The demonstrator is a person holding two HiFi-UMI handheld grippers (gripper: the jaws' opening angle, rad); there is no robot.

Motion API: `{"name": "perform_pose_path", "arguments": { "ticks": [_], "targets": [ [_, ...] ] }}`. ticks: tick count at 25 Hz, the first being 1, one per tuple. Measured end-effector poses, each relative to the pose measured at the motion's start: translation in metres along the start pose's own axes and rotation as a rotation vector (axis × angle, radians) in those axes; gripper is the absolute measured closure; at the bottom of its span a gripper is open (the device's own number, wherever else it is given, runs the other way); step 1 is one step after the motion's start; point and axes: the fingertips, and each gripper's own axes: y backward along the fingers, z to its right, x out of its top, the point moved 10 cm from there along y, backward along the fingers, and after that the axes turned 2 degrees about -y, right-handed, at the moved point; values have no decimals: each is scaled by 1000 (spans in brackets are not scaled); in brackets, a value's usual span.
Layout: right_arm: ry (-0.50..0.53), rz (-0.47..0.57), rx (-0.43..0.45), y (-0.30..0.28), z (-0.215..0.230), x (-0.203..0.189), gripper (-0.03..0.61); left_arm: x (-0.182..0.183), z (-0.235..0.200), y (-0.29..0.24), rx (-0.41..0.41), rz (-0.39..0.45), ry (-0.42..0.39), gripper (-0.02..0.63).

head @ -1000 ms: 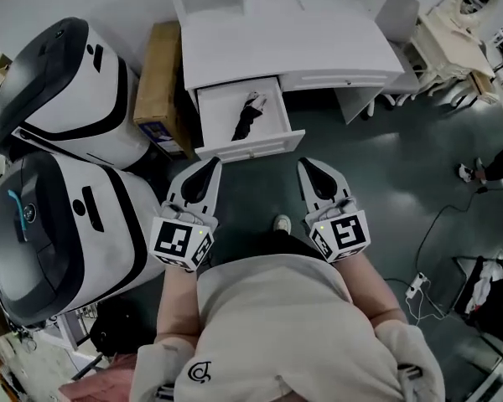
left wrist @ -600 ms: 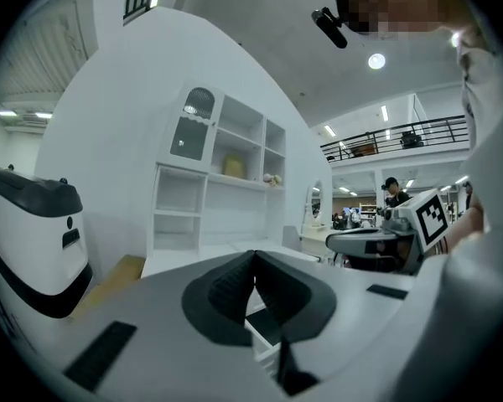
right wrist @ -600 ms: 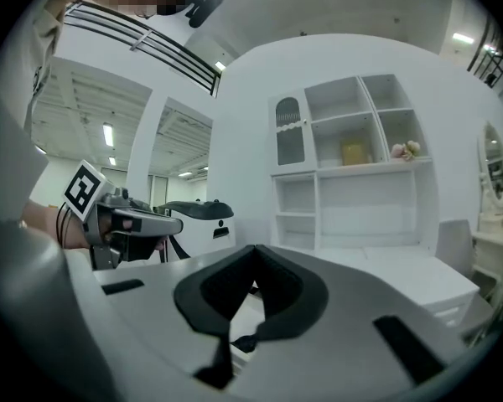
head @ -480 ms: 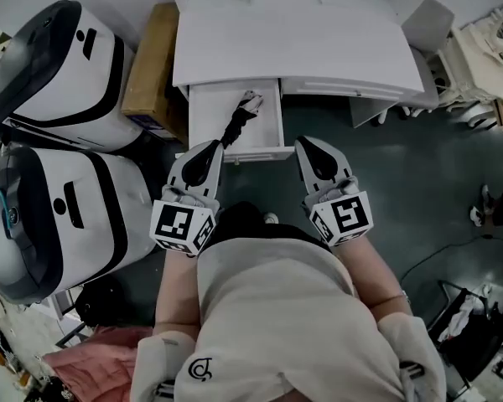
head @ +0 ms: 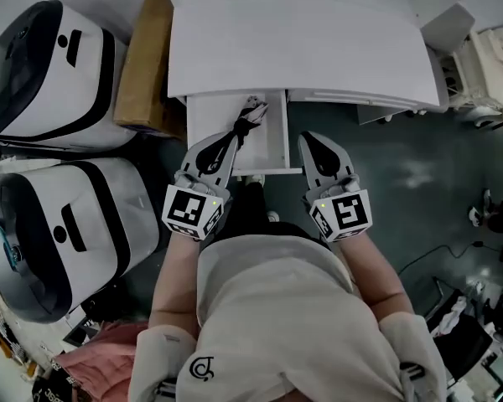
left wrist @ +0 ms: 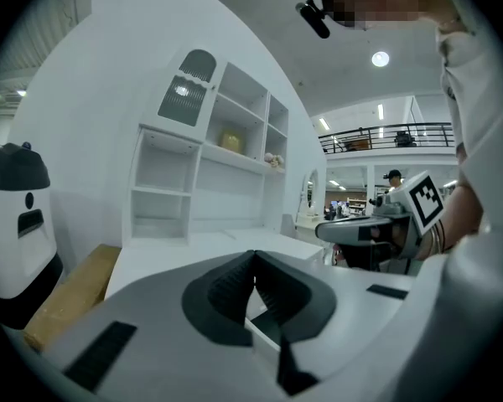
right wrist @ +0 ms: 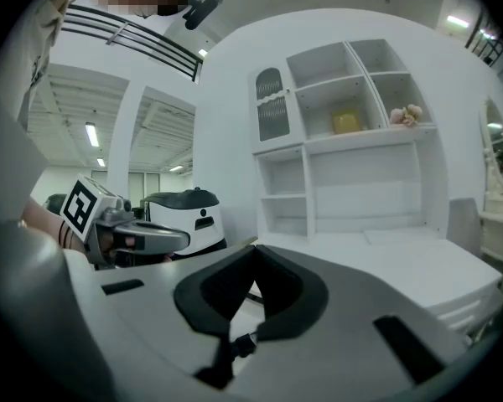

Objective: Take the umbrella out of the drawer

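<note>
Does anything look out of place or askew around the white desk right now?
Only small things: the drawer stands open under the desk, and the black umbrella lies slanted across it rather than square to its sides. Nothing looks spilled or damaged.

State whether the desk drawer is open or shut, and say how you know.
Open. The drawer is pulled out from under the white desk, and the black umbrella lies visible inside it.
</note>
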Motion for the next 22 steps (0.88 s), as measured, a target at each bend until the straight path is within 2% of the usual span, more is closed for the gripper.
{"name": "perform_pose_path", "arguments": {
  "ticks": [3, 6, 9, 12, 17, 22],
  "targets": [
    [-17, -20, 7, -31, 12, -5, 572, -15, -24, -28, -53, -16, 28, 603],
    [17, -32, 21, -67, 20, -10, 572, -34, -50, -57, -62, -43, 27, 601],
    [54, -50, 32, -94, 24, -18, 572, -61, -67, -81, -65, -129, -6, 601],
    [49, -73, 36, -111, 28, -26, 572, -90, -79, -105, -110, -230, 10, 589],
    [11, -137, 11, -127, 33, -48, 572, -148, -89, -144, -222, -432, 94, 413],
    [-14, -177, -25, -139, 47, -64, 572, -193, -98, -177, -260, -587, 88, 316]
  ]
}}
